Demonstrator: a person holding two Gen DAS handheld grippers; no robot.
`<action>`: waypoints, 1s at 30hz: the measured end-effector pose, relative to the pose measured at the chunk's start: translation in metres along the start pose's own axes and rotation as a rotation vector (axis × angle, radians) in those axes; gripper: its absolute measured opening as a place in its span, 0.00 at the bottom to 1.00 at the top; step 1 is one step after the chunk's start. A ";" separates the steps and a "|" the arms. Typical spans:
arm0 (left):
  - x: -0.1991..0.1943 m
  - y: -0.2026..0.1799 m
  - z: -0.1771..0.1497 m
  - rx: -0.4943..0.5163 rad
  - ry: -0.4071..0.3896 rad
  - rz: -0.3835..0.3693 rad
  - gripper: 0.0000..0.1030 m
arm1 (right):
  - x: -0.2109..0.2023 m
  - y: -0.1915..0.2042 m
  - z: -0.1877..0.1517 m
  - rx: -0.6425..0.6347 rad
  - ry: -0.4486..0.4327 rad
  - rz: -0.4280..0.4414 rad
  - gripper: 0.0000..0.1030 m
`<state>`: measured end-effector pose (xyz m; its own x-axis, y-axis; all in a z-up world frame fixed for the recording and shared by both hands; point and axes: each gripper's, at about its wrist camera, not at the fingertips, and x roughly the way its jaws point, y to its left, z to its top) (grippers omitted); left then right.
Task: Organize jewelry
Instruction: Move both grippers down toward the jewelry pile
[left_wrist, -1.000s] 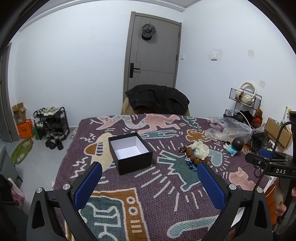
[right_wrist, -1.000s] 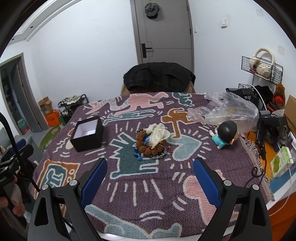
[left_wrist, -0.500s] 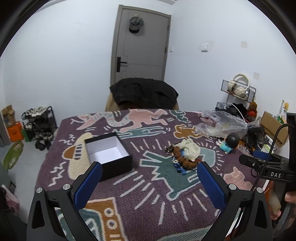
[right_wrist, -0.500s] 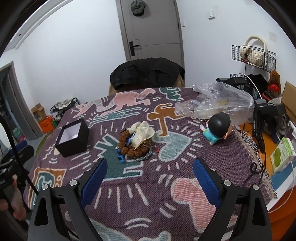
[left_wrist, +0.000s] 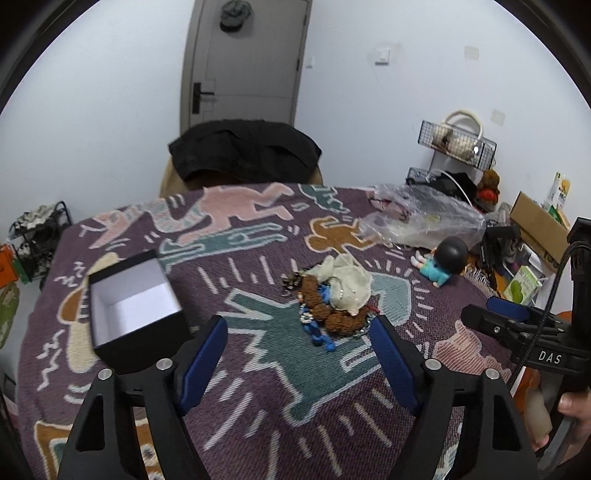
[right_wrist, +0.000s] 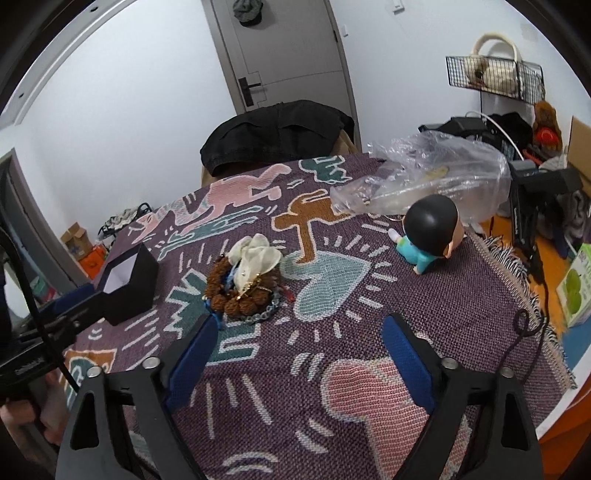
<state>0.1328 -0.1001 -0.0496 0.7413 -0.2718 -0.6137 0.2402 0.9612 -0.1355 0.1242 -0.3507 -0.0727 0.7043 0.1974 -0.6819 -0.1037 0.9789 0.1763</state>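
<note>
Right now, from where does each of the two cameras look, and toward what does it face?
Left wrist: sits on the left gripper, above the near table edge, facing the jewelry pile and open black box; its two open fingers show, plus the right gripper at right.
Right wrist: sits on the right gripper, facing the pile and the doll; its open fingers show, with the left gripper at left.
Shared: pile, box, doll, plastic bag, door.
</note>
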 end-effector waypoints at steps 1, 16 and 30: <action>0.007 -0.002 0.002 -0.001 0.014 -0.007 0.72 | 0.003 -0.003 0.000 0.009 0.007 0.004 0.81; 0.087 -0.007 0.017 -0.044 0.159 -0.054 0.52 | 0.037 -0.028 0.010 0.110 0.051 0.084 0.68; 0.135 0.010 0.019 -0.151 0.259 -0.107 0.21 | 0.077 -0.023 0.040 0.205 0.105 0.201 0.68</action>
<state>0.2474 -0.1283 -0.1186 0.5282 -0.3695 -0.7645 0.1980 0.9291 -0.3122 0.2093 -0.3601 -0.1006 0.6062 0.4006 -0.6870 -0.0822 0.8908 0.4469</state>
